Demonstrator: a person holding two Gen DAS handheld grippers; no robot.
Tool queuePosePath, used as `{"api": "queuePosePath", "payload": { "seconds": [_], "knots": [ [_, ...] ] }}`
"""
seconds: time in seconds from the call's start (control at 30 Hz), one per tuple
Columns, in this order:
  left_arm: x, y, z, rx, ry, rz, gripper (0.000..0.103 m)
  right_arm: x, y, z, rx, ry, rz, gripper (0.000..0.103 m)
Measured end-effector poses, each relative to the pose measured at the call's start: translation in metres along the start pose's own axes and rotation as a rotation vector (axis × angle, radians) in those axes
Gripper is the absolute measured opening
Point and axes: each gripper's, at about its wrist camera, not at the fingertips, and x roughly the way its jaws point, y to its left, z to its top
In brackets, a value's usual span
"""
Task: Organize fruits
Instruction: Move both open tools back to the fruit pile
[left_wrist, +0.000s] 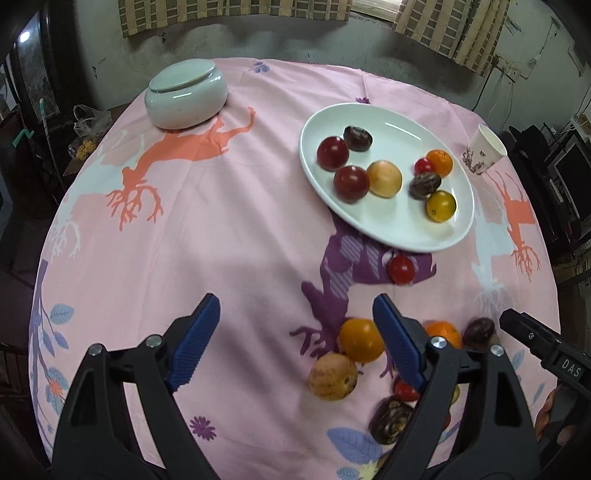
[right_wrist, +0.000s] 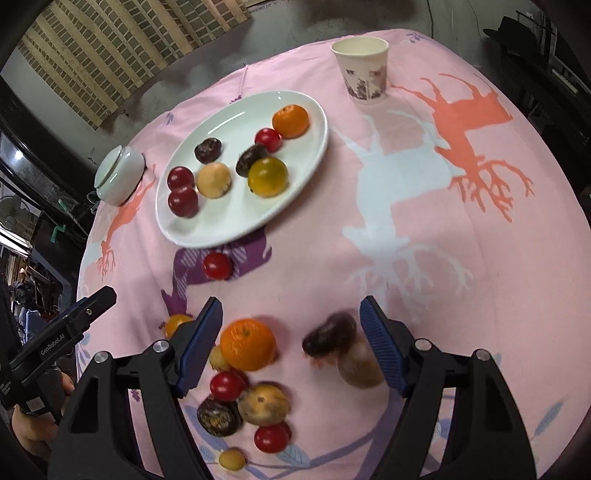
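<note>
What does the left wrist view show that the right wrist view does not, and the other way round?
Only the left wrist view shows the left tool from behind, open and empty, and the right tool's black tip at the right edge.

Only the right wrist view shows the right tool from behind, open, with a blurred dark fruit between its fingers, untouched. A small yellow fruit lies near the bottom edge.

Both show the white plate holding eight fruits, the paper cup, the lidded white bowl, and a lone red fruit just off the plate.
</note>
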Motion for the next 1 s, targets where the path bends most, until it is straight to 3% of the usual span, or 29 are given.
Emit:
{"api": "queuePosePath", "payload": {
  "seconds": [0.43, 0.93, 1.0],
  "knots": [
    [-0.005, -0.007, -0.071, 0.080, 0.094, -0.003, 0.086, -0.015, -0.017, -0.077, 0.002, 0.069, -0.016, 0.077],
    [0.018, -0.022, -0.074, 0.143, 0.111, 0.013, 0.086, -0.015, -0.024, -0.093, -0.009, 0.074, -0.033, 0.077],
    [0.023, -0.025, -0.070, 0.136, 0.126, -0.005, 0.082, -0.014, -0.023, -0.093, -0.013, 0.079, -0.032, 0.077]
  ]
}}
